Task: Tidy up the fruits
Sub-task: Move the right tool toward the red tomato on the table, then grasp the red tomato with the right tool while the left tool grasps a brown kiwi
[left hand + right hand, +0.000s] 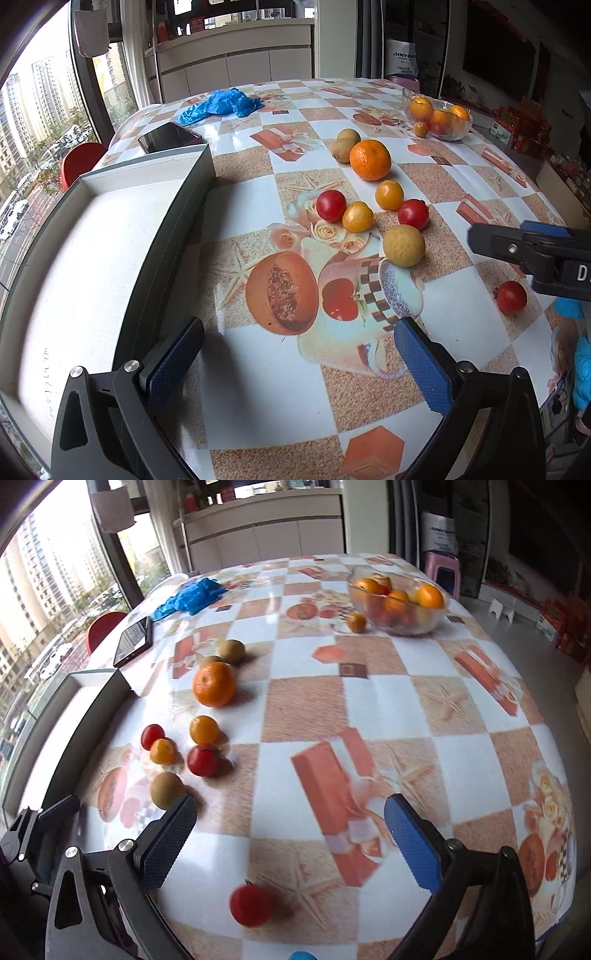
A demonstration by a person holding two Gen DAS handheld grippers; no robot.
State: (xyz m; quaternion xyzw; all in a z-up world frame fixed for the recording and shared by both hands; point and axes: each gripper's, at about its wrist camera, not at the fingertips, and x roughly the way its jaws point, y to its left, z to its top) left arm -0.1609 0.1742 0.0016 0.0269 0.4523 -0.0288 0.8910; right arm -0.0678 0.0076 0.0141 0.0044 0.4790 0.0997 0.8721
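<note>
Right wrist view: 1 stray red tomato [250,904] is seen just ahead of the right gripper [290,836], slightly left of centre, its jaws spread wide and empty; the left gripper [297,354], also spread, is farther off.

Daylit window [22,147] overlooks towers; white cabinets [236,59] behind patterned table [258,369]

The right wrist view is motion-blurred, so the near tomato [250,904] looks soft-edged. In the left wrist view the right gripper [532,254] is cut off by the right edge. The box [92,258] runs past the left edge. Fruit inside the bowl [437,116] overlaps, too crowded to count.
</note>
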